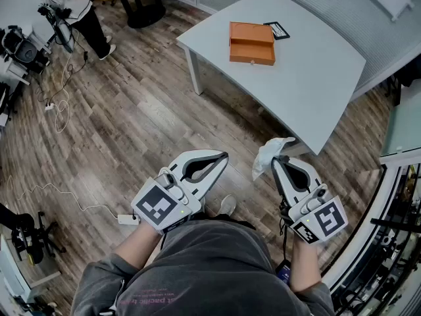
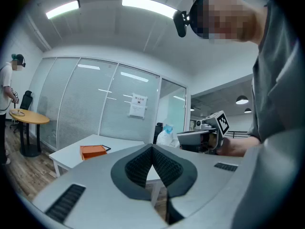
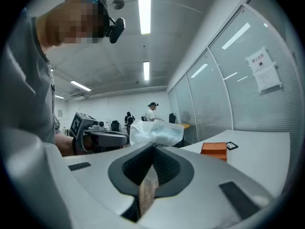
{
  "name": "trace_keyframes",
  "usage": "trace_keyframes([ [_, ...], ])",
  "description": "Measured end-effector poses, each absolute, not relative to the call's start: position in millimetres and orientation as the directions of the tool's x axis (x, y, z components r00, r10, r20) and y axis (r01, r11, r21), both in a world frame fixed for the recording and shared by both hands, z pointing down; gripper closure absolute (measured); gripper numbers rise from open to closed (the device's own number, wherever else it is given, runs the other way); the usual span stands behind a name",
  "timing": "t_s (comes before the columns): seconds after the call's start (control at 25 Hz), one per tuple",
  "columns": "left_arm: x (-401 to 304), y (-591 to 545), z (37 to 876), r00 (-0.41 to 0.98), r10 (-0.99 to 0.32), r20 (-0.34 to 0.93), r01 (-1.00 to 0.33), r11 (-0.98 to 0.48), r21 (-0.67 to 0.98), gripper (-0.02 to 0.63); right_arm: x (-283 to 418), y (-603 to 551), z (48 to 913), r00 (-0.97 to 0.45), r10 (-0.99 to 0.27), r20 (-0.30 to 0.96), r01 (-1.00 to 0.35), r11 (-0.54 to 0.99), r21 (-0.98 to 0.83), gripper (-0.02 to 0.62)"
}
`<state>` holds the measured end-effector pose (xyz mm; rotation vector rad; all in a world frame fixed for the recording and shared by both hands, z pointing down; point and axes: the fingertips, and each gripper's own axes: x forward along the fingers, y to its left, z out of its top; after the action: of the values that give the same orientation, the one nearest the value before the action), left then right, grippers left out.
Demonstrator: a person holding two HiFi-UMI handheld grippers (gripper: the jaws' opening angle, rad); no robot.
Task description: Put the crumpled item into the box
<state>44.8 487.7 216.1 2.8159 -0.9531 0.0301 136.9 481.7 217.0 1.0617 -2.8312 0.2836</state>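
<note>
The right gripper (image 1: 277, 159) pinched a crumpled white wad (image 1: 266, 158) between its jaw tips, and the wad bulged just past them. The left gripper (image 1: 223, 155), beside it, had its jaws pressed together on nothing. The orange box (image 1: 251, 43) sat on the grey table (image 1: 309, 84), well ahead of both grippers.

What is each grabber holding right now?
Left gripper: shut, holding nothing.
Right gripper: shut on the crumpled white item.
</note>
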Motion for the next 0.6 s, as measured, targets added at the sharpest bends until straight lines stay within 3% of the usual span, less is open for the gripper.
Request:
trace_keyframes([
  [0.6, 69, 483, 219, 0.774, -0.628, 0.081, -0.633, -0.761, 0.146, 0.594, 164, 478, 221, -0.768, -0.622, 0.151, -0.64, 0.749, -0.171, 0.592],
])
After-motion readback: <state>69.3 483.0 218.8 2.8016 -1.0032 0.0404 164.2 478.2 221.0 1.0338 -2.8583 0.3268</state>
